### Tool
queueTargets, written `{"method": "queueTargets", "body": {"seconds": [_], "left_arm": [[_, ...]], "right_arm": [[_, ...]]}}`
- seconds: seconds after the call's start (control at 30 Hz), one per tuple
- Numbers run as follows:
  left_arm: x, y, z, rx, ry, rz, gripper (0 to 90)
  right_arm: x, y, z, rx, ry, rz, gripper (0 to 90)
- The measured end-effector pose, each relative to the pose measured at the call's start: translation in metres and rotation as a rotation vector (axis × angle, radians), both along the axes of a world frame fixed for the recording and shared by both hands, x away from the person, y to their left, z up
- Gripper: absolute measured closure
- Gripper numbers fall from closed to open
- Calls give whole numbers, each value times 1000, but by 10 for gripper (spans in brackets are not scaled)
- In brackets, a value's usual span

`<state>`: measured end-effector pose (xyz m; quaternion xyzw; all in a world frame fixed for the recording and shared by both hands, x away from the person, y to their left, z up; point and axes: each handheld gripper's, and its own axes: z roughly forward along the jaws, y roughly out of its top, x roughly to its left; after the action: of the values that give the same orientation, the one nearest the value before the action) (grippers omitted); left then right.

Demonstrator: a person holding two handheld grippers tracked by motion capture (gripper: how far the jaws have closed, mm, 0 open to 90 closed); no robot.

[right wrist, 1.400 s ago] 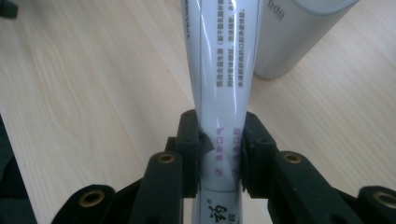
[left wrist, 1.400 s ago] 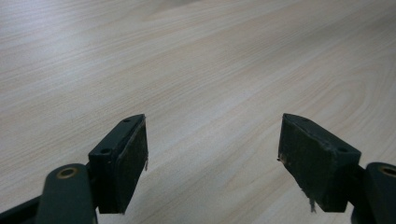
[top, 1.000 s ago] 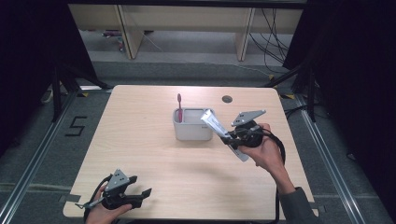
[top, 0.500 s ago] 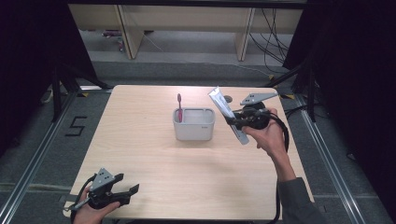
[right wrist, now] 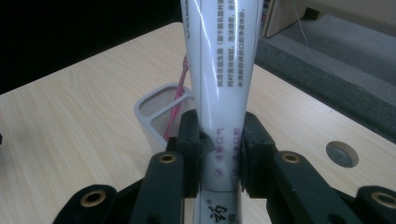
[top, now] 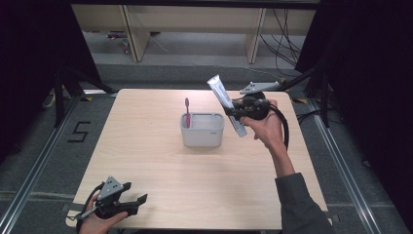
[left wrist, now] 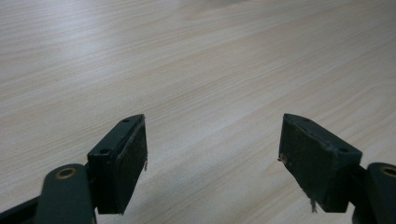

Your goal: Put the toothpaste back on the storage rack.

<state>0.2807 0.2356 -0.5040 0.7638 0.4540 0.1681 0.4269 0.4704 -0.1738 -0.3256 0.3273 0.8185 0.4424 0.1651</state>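
While my right hand-held gripper [top: 237,111] clamps the toothpaste tube [top: 225,104] at mid-body, aloft just right of the grey caddy [top: 202,129] on the worktop [top: 146,146], I judge it light, soft and slick; squeezing harder would dent it; my left hand-held gripper [left wrist: 212,154] stands wide, empty.

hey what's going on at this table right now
A person is working with a claw in each hand. The right claw is shut on a white toothpaste tube, held tilted in the air beside the grey holder, which has a pink toothbrush standing in it. The left claw rests open near the table's front edge.
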Motion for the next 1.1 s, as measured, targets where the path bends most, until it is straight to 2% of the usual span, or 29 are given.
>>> {"method": "queueTargets", "body": {"seconds": [0.1,0.13,0.2,0.23,0.3,0.33,0.37,0.47,0.5,0.53,0.57,0.6,0.7,0.73,0.8,0.83,0.87,0.9,0.93,1.0,1.1], "left_arm": [[0,-1,0,-1,-2,-3,231],[0,-1,0,0,-2,-5,231],[0,-1,0,1,-3,-5,231],[0,-1,0,1,-5,-6,231],[0,0,0,20,0,-8,231],[0,-1,0,10,-4,-8,231],[0,-1,0,17,-3,-13,231],[0,-2,0,8,-3,-13,230],[0,-2,0,21,2,-22,230],[0,-2,-1,17,2,-19,231],[0,-2,-1,14,-1,-22,230],[0,-2,-1,19,0,-24,230],[0,-3,-2,19,2,-24,230],[0,-3,-1,20,2,-26,230],[0,-3,-1,19,4,-26,230],[0,-3,-1,18,5,-26,230],[0,-3,-2,20,5,-28,230],[0,-3,-2,15,4,-26,229],[0,-3,-2,14,4,-27,230],[0,-3,-1,23,6,-23,230],[-1,-3,-2,25,7,-28,230]], "right_arm": [[6,7,3,-1,-17,12,737],[8,10,3,12,-7,6,737],[11,14,3,19,-29,5,737],[12,17,3,28,-23,1,736],[16,21,4,33,-21,0,737],[18,23,4,38,-22,-1,736],[21,24,4,37,-41,2,736],[25,33,3,50,-37,-6,736],[27,36,2,62,-37,-3,737],[30,39,2,56,-52,1,736],[30,41,1,69,-40,-7,737],[32,44,-1,76,-55,-2,736],[35,53,-5,77,-37,-8,736],[37,56,-8,80,-50,-10,736],[39,61,-11,88,-34,-13,736],[41,62,-13,91,-50,0,736],[42,64,-14,88,-44,-7,736],[43,65,-16,87,-57,-13,736],[44,67,-17,95,-36,-12,736],[46,69,-20,98,-55,-13,736],[47,73,-24,110,-47,-25,736]]}}
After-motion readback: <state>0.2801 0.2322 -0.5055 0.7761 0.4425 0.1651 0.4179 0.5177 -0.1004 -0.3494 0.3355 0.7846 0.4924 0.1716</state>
